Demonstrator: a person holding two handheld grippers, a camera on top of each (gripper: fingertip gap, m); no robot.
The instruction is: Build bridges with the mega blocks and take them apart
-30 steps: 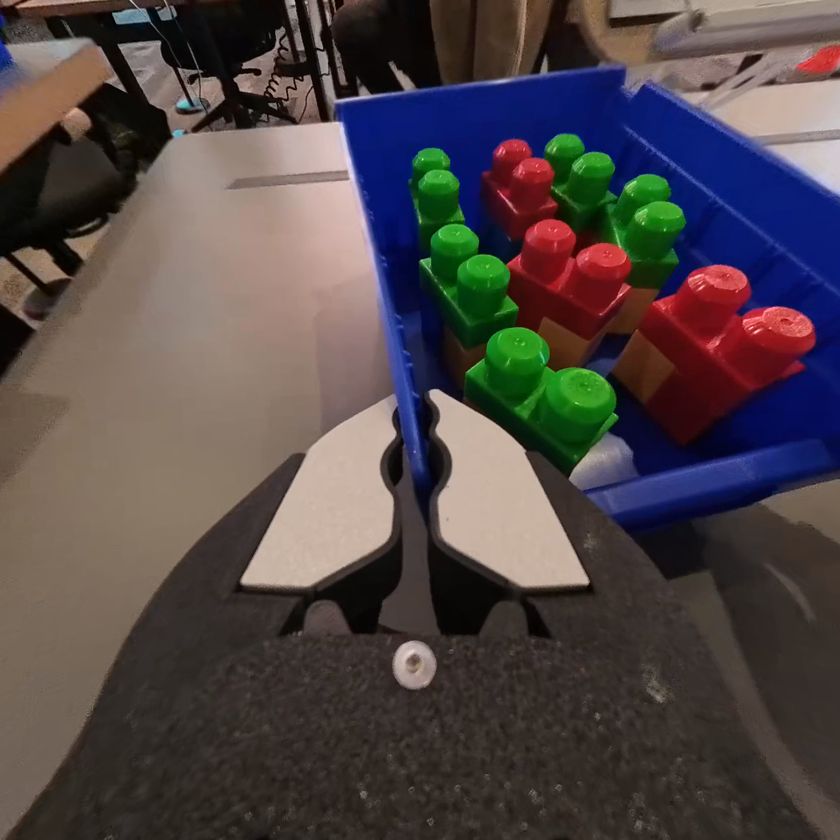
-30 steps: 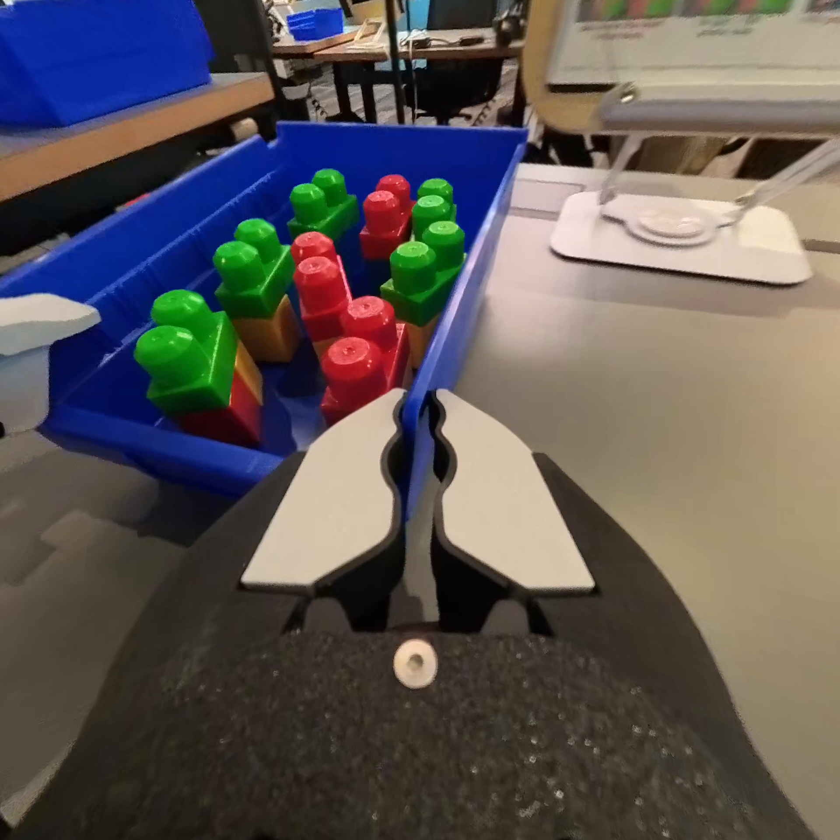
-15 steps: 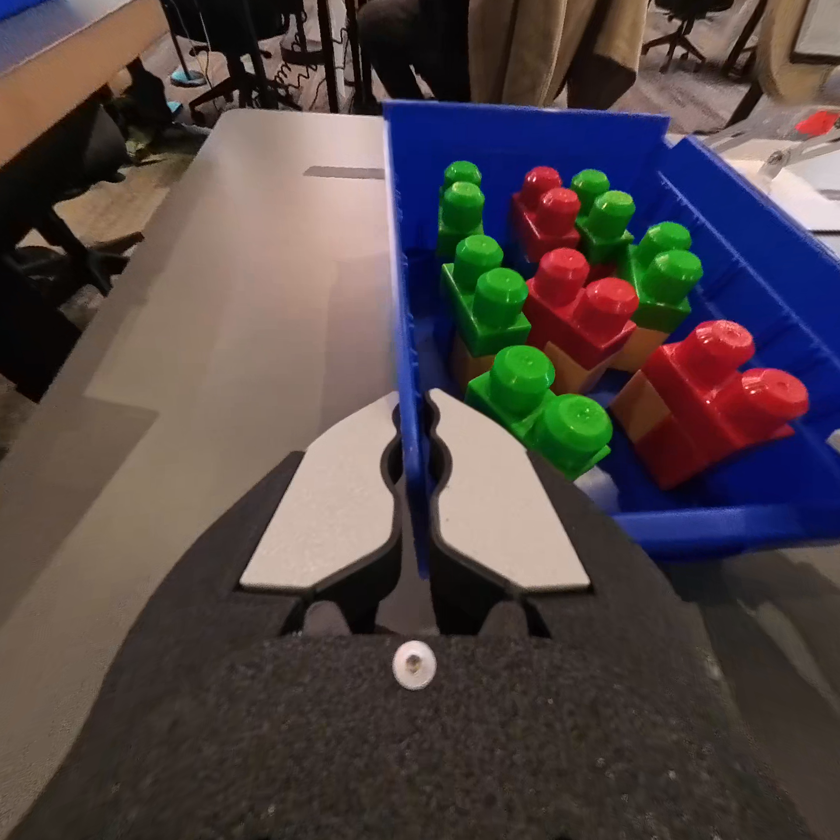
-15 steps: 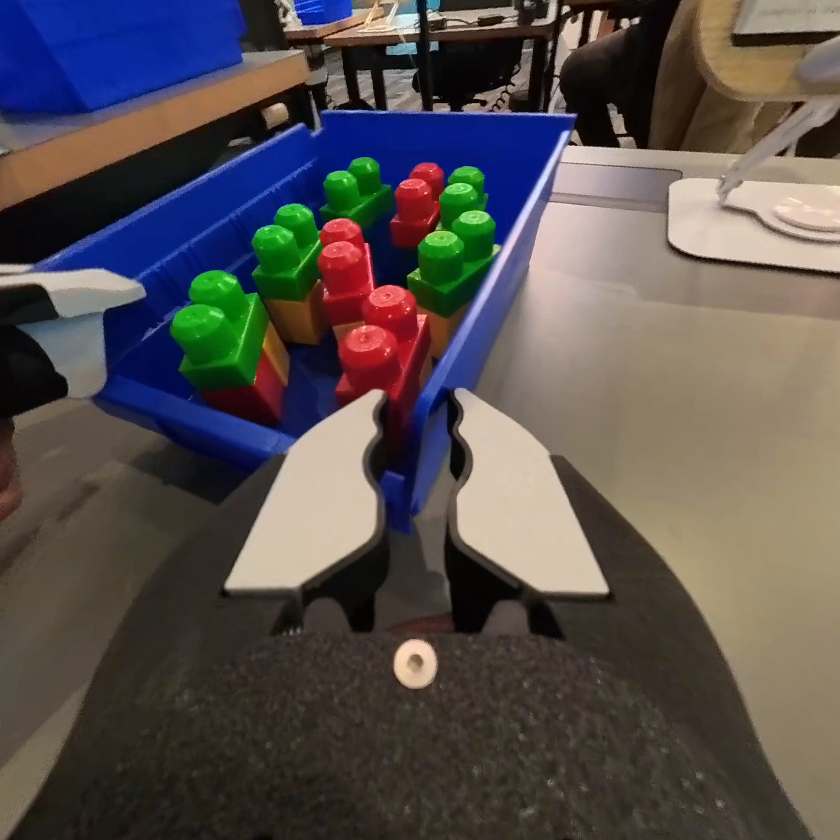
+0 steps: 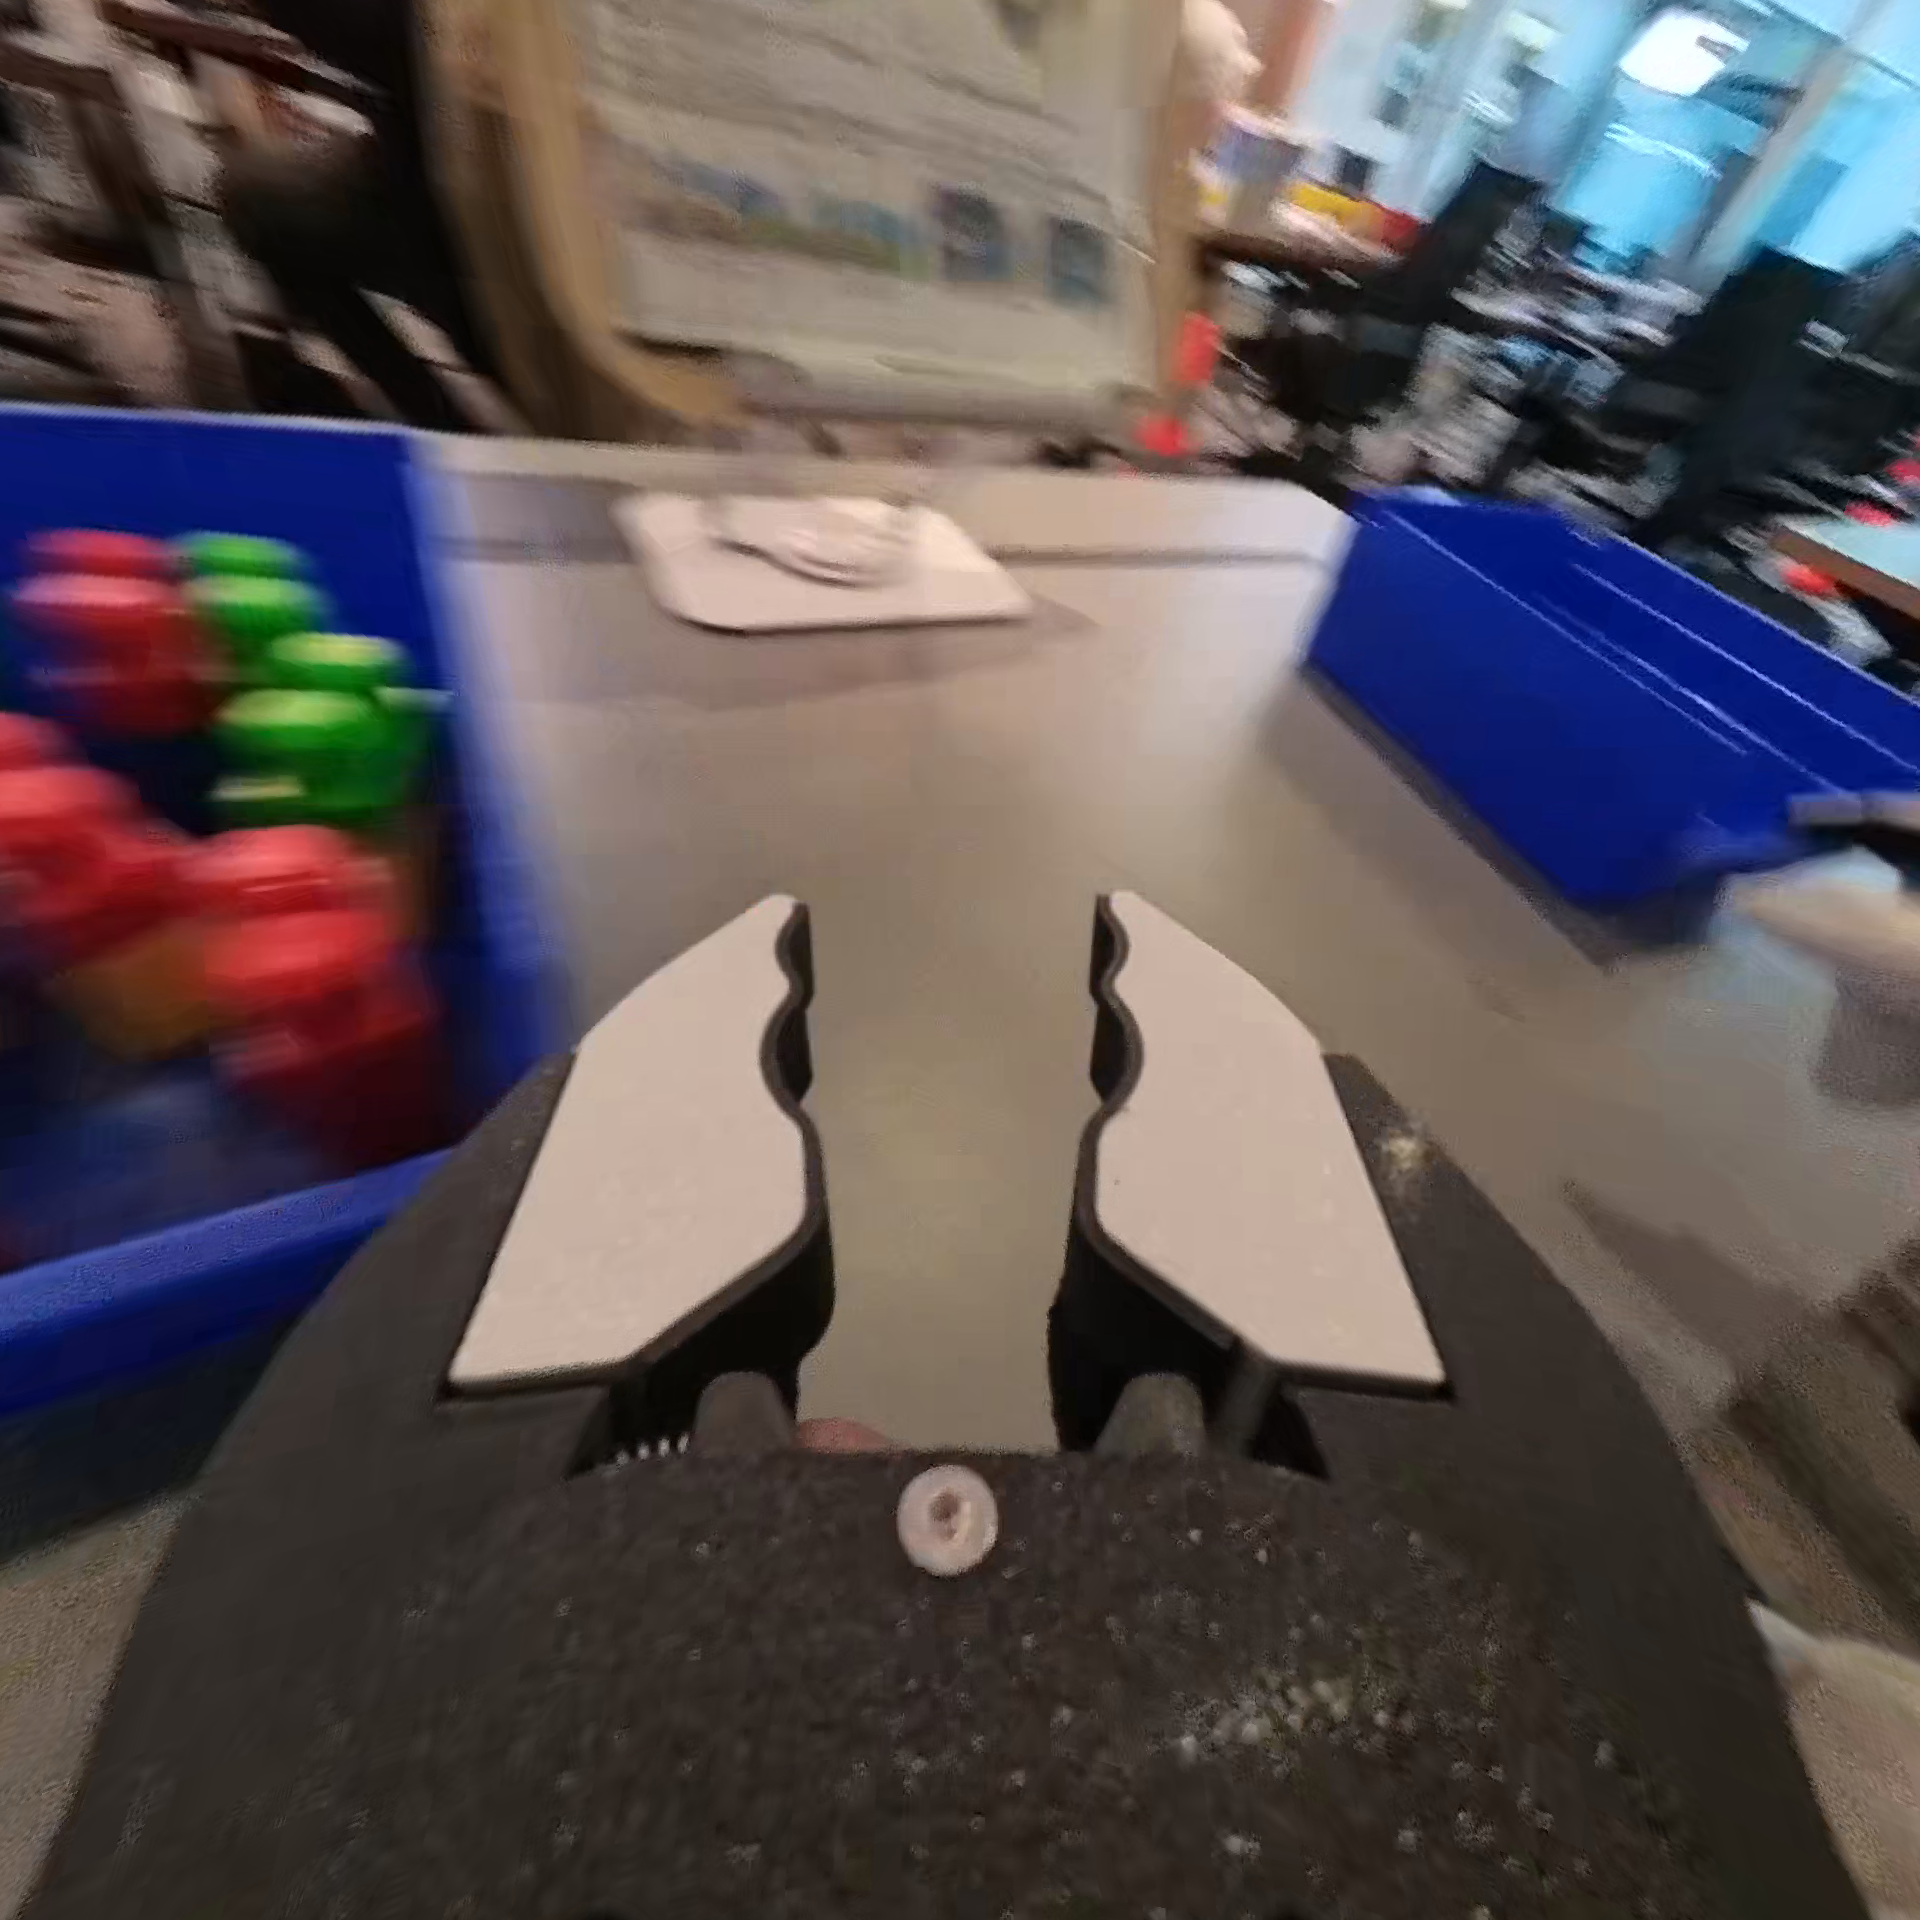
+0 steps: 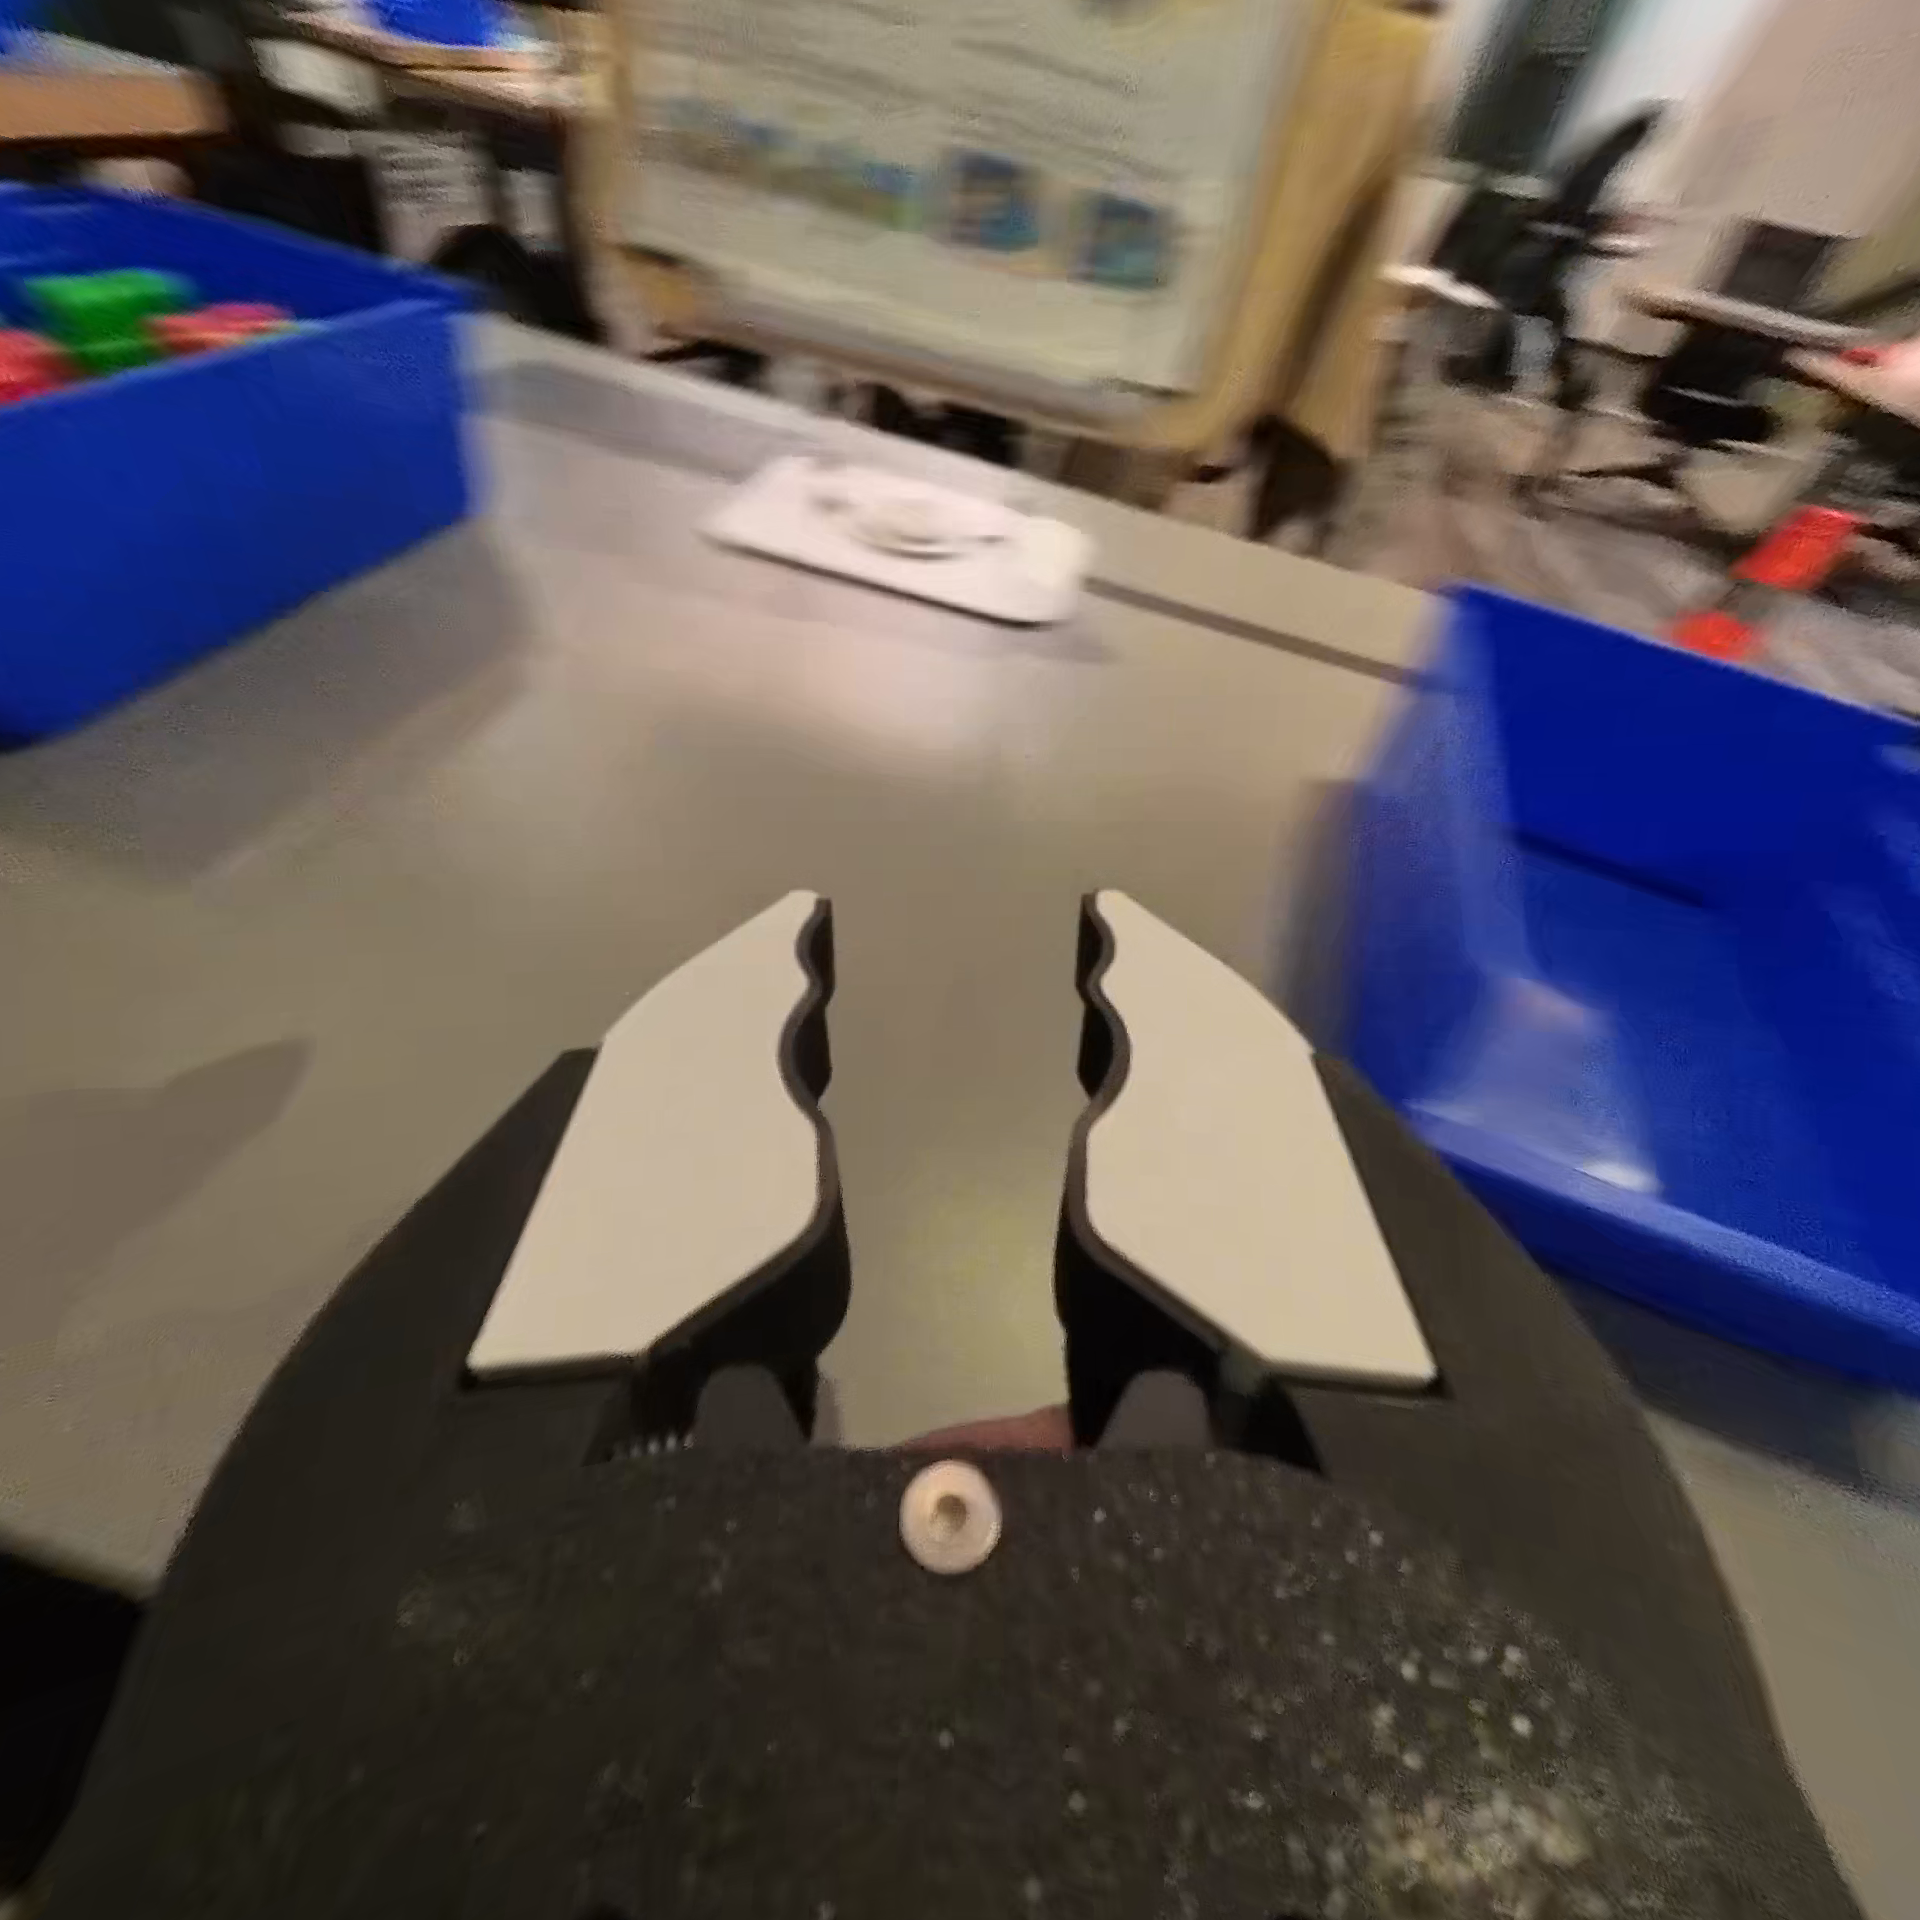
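We hold the left gripper and right gripper over bare grey counter, jaws wide and empty. The red and green mega blocks, too blurred to judge orientation, fill the left blue bin; another blue bin sits right, a white pad beyond.

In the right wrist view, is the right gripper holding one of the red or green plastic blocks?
No: the right gripper is open, with only bare grey table showing between its fingers.
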